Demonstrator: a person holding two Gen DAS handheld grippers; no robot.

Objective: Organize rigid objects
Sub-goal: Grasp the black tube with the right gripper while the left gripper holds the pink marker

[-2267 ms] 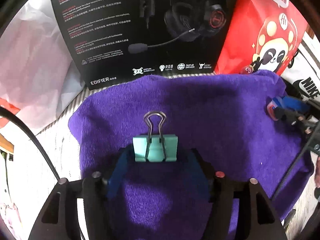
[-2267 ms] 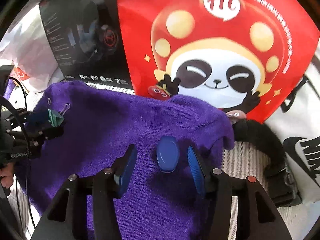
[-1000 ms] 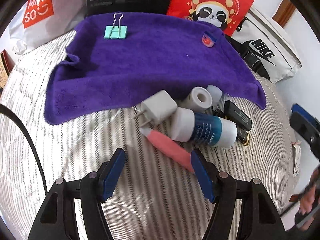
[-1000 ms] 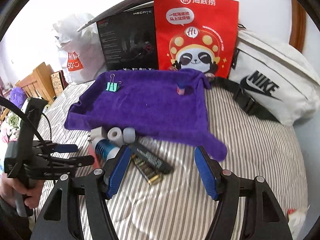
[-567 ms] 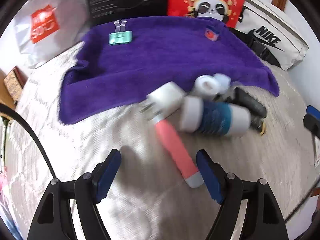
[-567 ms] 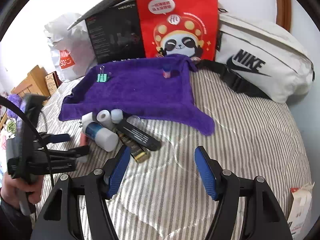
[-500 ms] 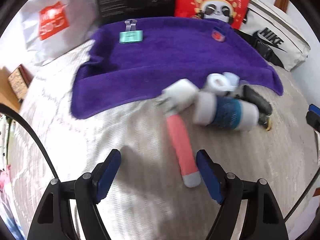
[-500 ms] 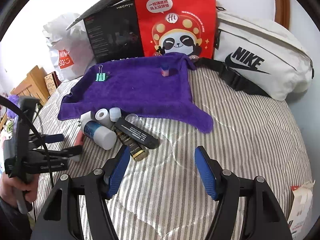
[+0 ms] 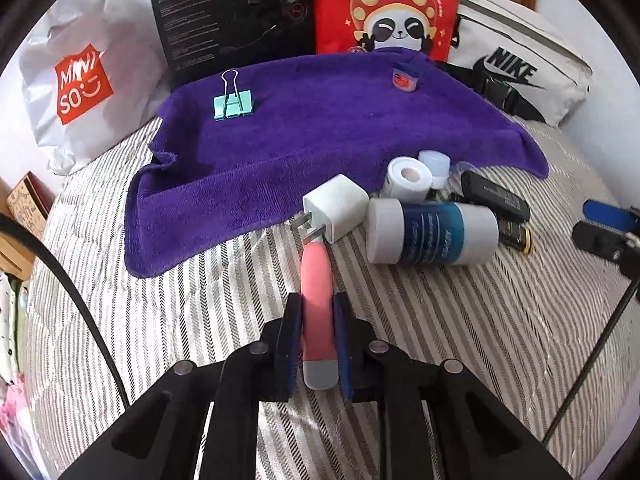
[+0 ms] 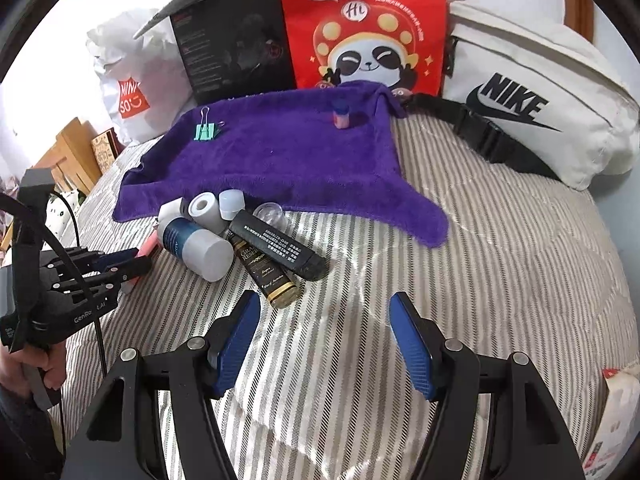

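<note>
Since 0.5 s ago, left claw (image 9: 318, 344) has closed in & now pinches the pink tube (image 9: 317, 304) lying on the striped bed (image 9: 460, 340). Tube's far end, at 12 o'clock, touches a white charger (image 9: 338, 206), w/ a blue-white bottle (image 9: 430, 232) at 1 o'clock. Purple towel (image 9: 320, 136) beyond carries a teal binder clip (image 9: 233, 104). Right claw (image 10: 326, 344) hangs spread, holding nothing, black tubes (image 10: 280, 254) near at 11 o'clock.

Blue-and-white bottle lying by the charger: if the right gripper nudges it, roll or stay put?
Probably rolls: the blue-and-white bottle is a smooth cylinder lying on its side on the striped bedding. It likely won't go far, since the white charger, tape roll and dark tube crowd it. Soft bedding may damp it too.
</note>
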